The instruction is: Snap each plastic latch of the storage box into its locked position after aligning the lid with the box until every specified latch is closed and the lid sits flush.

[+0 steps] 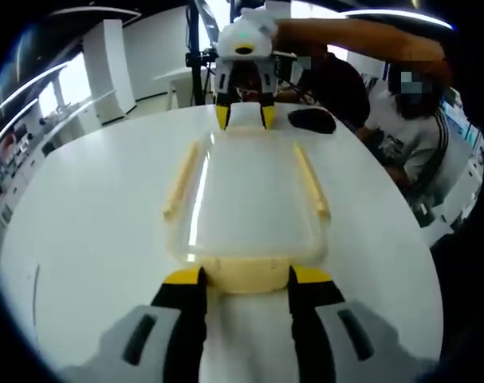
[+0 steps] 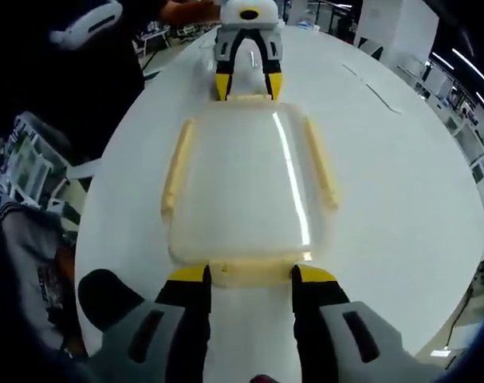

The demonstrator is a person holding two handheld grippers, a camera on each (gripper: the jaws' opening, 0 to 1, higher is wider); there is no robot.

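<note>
Left gripper point(image 1: 246, 279) spread across near latch point(image 1: 245, 274); right gripper point(image 2: 248, 278) likewise (opposite end). Lidded box point(image 2: 245, 179) mid-frame, white table point(image 1: 90, 207), bright office.

Left gripper view: set low at one short end of the clear plastic storage box with pale yellow latches point(image 1: 245, 211), close in, looking along its length over the round white table point(image 1: 90, 239) toward the right gripper point(image 1: 245, 116) at the far end and seated people beyond. Right gripper view: mounted at the opposite short end (facing straight back), just as near, looking down the same box point(image 2: 242, 183) to the left gripper point(image 2: 248, 84). Shared between both: the whole lid, the side latches, the surrounding tabletop point(image 2: 401, 183).
</note>
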